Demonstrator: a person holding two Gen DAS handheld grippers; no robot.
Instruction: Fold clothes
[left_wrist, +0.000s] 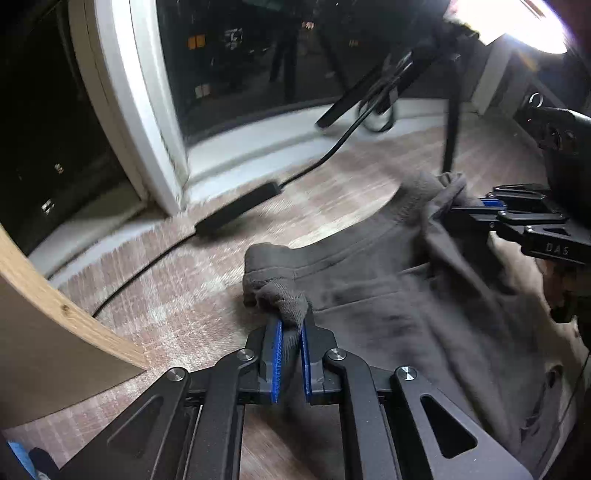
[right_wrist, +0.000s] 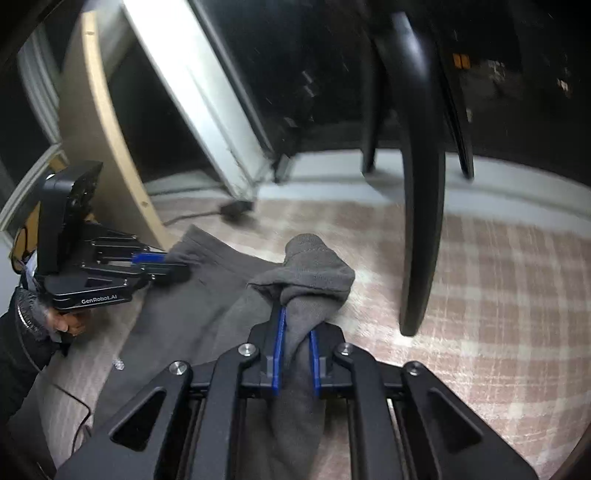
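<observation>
Two grippers, one grey garment (left_wrist: 388, 295) on plaid carpet (left_wrist: 166, 295). Left gripper (left_wrist: 291, 332): blue pads clamped on a bunched ribbed cuff. Right gripper (right_wrist: 297, 332): pads clamped on the other cuff. Handling advice: lift both ends level, keep fabric taut, avoid the chair leg (right_wrist: 424, 221).

Both my grippers are clamped tight: left gripper (left_wrist: 291, 334) and right gripper (right_wrist: 297, 334) angled downward, blue pads (left_wrist: 276, 354) nearly together.

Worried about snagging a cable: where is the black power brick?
In the left wrist view, the black power brick lies on the checked rug by the white window frame, upper left of the grey garment.
</observation>
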